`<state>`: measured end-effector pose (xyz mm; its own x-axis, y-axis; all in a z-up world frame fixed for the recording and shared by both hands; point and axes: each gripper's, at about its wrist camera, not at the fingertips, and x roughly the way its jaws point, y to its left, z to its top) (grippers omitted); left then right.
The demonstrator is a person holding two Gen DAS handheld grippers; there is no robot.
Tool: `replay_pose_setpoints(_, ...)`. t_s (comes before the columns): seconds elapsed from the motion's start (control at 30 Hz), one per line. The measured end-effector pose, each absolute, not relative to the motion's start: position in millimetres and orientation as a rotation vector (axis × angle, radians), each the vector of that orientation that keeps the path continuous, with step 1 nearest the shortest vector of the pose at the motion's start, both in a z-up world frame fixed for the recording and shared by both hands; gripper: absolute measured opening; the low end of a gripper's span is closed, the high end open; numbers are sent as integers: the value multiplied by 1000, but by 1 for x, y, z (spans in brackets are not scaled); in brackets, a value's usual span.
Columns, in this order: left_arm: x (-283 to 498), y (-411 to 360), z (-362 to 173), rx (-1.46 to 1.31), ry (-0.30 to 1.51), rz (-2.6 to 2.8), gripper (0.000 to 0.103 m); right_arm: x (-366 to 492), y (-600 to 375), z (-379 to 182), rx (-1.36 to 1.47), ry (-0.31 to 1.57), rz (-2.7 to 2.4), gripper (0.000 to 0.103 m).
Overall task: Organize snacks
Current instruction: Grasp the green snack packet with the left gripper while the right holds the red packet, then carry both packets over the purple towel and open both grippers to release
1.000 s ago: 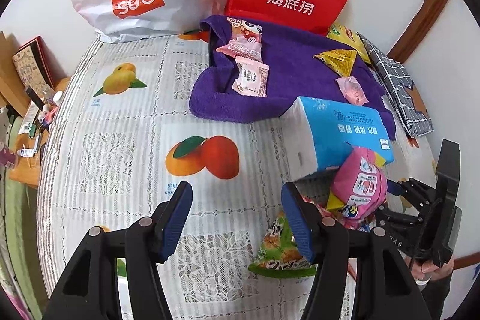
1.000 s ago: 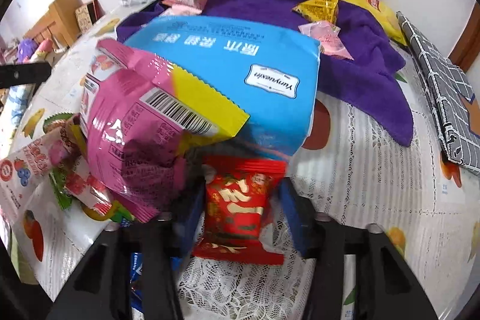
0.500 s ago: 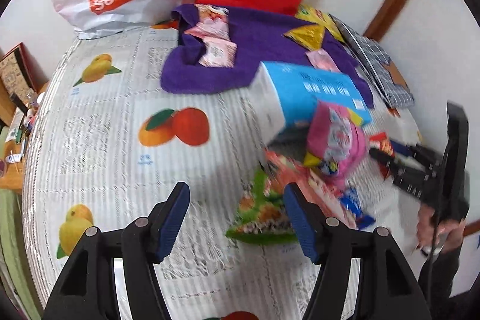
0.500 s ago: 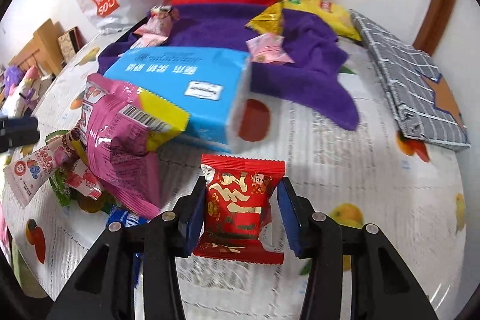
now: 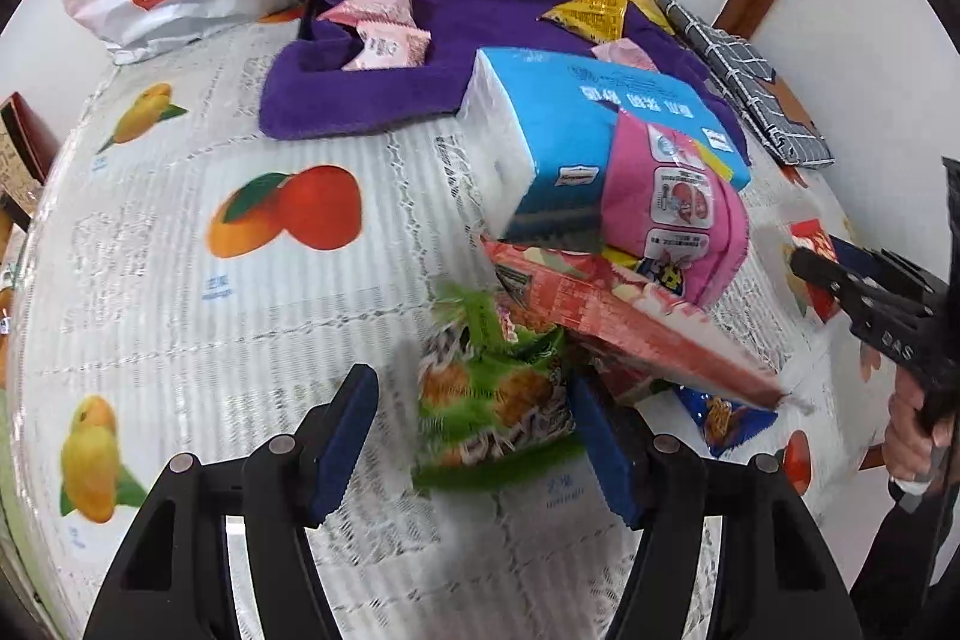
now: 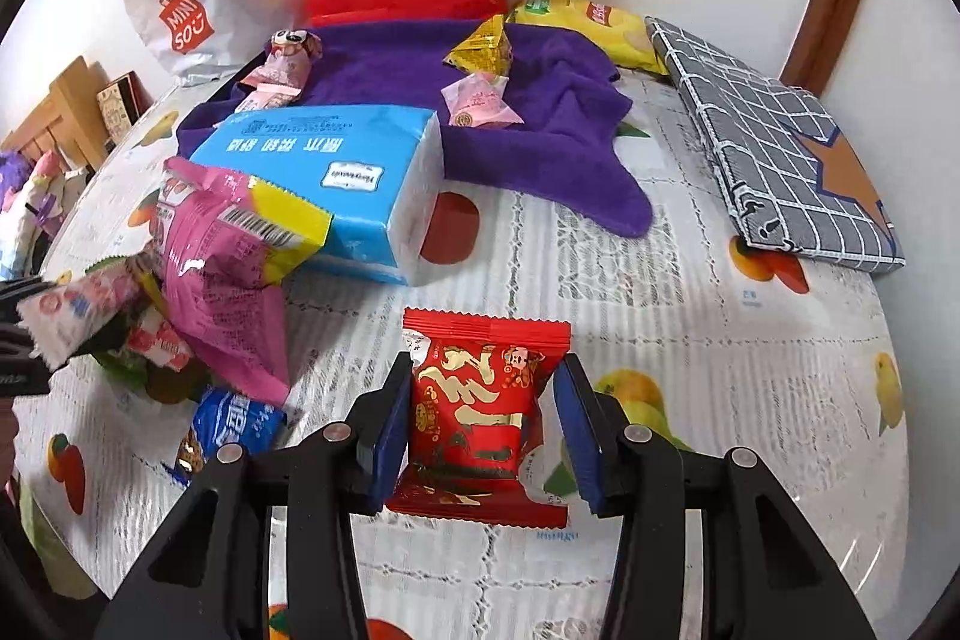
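Left gripper [image 5: 474, 436]: jaws apart around the green snack bag [image 5: 492, 400], not pressing.
Right gripper [image 6: 480, 424]: jaws clamp the red snack packet [image 6: 480, 400] above the tabletop [image 6: 690, 340].

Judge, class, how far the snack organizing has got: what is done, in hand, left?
Done: a few packets already lie on the purple towel. In hand: the right gripper holds a red snack packet; the open left gripper is around a green packet, not gripping. Left: the pile beside the blue tissue pack, including the pink bag.
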<state>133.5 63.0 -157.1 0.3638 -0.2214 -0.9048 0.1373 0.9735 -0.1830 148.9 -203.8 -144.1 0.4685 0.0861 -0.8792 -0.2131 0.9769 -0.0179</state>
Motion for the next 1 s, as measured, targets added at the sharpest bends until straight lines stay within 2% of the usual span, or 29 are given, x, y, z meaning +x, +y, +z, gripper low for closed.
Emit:
replay_pose_setpoints(0.03,136,62,-159,-85,1180,-233,63,148,-205,-144,-135,1068,180,46)
replay_pose_setpoints(0.1,138,63,-161,-96,1184,-247,51,146,-207,-145,-132,1072,171,46)
replay_pose_setpoints(0.17,139,64,-162,-100,1195,-257,47,146,-210,-148,-121,1077,161,46)
replay_pose_setpoints(0.63,136,92,-120,-123,1106,-246,47,159,-200,-126,-106,1019,170,46)
replay_pose_setpoints(1.0,158,59,-80,-102,1025,-318,47,168,-192,-89,-100,927,230,46)
